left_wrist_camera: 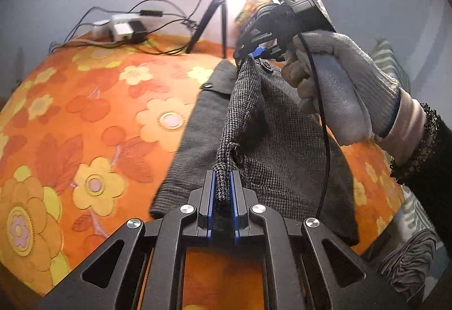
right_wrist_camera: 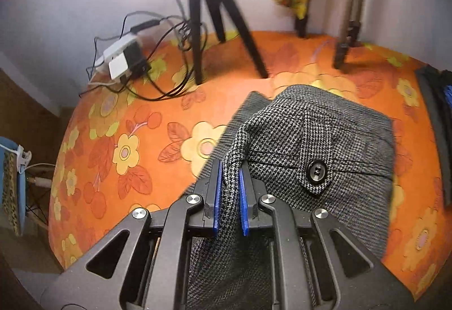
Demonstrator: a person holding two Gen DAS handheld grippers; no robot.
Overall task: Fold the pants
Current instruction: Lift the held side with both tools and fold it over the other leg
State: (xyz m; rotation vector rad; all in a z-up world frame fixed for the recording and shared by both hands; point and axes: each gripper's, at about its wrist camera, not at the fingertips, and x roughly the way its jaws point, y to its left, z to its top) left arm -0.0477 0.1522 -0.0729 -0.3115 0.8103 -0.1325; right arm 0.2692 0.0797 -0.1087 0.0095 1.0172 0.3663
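Orange flowered bedspread (left_wrist_camera: pixel 84 118) across the whole bed, yellow and pink blooms all over, seen again from the right wrist view (right_wrist_camera: pixel 118 146).

Grey houndstooth pants (left_wrist_camera: pixel 282 146) spread down the middle of that bedspread, partly lifted off it, upper layer raised and draped between the two grippers; same cloth filling the lower centre of the right wrist view (right_wrist_camera: pixel 325 135), with a black button (right_wrist_camera: pixel 315 169) on a rounded tab.

Black tripod (right_wrist_camera: pixel 214 13) standing on the far part of the bed near the wall, also visible from the left wrist (left_wrist_camera: pixel 210 19). Just beside it, a white and black box (right_wrist_camera: pixel 124 58) with a tangle of dark cables.

Gloved hand (left_wrist_camera: pixel 347 84) at upper right, wrapped round the handle of the right gripper (left_wrist_camera: pixel 251 54), blue pads pinched on the far edge of the pants.

Left gripper (left_wrist_camera: pixel 223 191) at bottom centre, blue pads pressed together on a bunched fold of the pants, cloth rising straight out of the grip.

Right gripper from its own camera (right_wrist_camera: pixel 230 191): jaws nearly together, clamped on a rolled rope of the same fabric.
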